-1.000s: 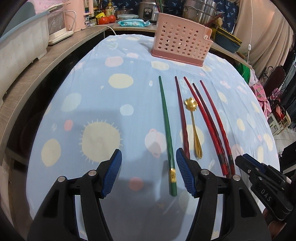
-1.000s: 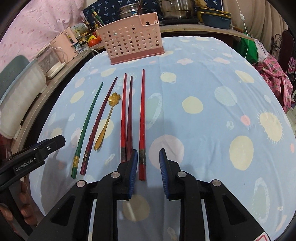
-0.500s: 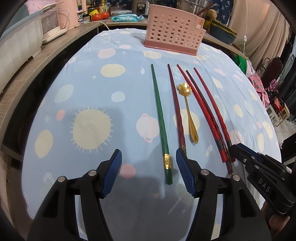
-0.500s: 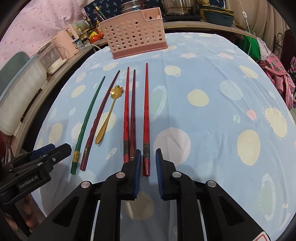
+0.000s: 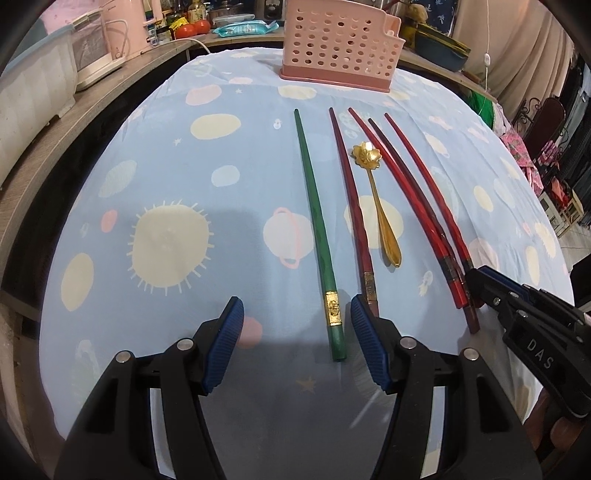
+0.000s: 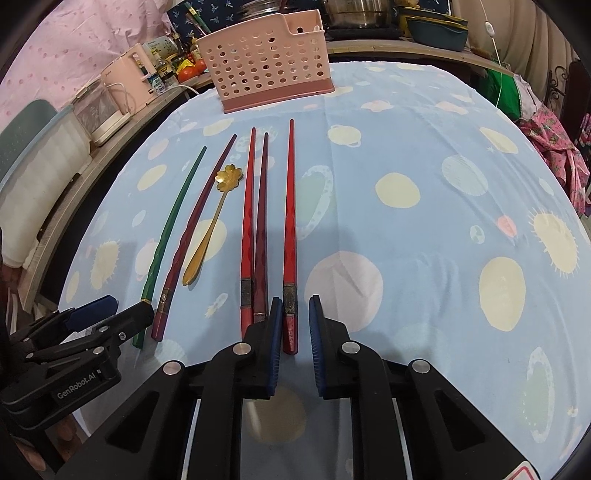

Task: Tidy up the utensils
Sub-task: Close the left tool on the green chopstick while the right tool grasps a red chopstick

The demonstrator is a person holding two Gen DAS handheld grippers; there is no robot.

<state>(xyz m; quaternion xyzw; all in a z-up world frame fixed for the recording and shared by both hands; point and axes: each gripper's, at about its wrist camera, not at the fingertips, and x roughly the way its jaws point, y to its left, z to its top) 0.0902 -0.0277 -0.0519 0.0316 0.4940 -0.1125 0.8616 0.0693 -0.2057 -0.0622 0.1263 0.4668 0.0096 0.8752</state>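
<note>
A blue spotted tablecloth (image 5: 177, 177) covers the table; a wooden counter (image 5: 110, 85) alongside; beige curtain (image 5: 524, 44) behind

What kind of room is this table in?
Most likely a home kitchen or dining corner: steel pots sit on the counter behind, a pink kettle stands beside tomatoes, and the table wears a patterned blue cloth.

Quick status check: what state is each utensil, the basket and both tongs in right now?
Left tongs: open, straddling the green chopstick, which lies flat.
Right tongs: open, narrow gap around the rightmost red chopstick, flat.
Gold spoon: flat, untouched.
Pink utensil basket: upright; contents not visible.
</note>
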